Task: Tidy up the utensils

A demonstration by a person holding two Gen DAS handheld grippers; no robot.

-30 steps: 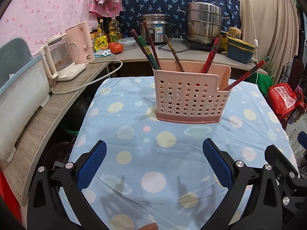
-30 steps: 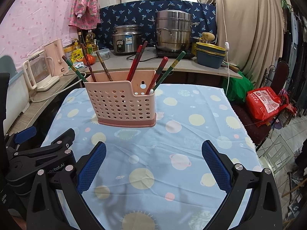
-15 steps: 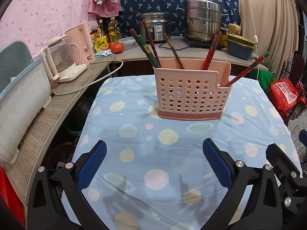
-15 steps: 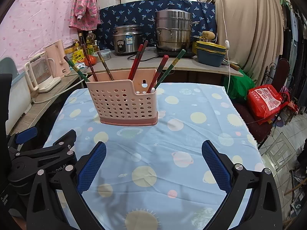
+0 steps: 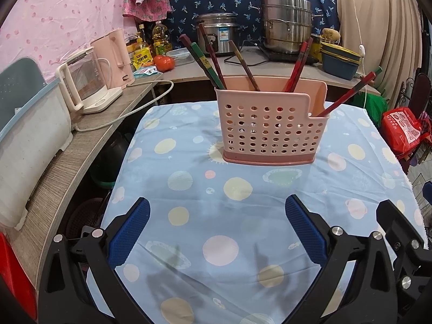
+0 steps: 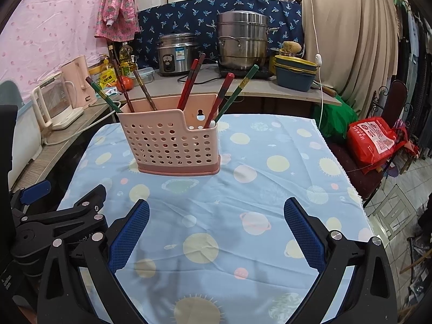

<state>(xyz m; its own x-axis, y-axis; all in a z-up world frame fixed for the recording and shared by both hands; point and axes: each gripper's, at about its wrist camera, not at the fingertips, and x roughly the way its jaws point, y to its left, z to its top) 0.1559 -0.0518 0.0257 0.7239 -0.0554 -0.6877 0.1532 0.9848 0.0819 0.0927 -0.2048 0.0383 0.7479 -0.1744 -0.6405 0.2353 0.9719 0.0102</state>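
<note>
Standing upper-centre in both views on the planet-print blue tablecloth (image 5: 189,243), the perforated pink plastic utensil caddy (image 5: 270,132) holds red and green chopsticks (image 6: 189,83) leaning upward. Left gripper (image 5: 220,230) and right gripper (image 6: 216,229) are spread, empty, about equally near.

Only a fragment reads — "obot.A" — printed on the left tongs (image 6: 89,210).

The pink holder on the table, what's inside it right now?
Chopsticks stand tilted in the holder: red, green and brown ones, spread over its tall part and its low side pocket. Their lower ends are hidden by the perforated walls, so the bottom cannot be seen.
</note>
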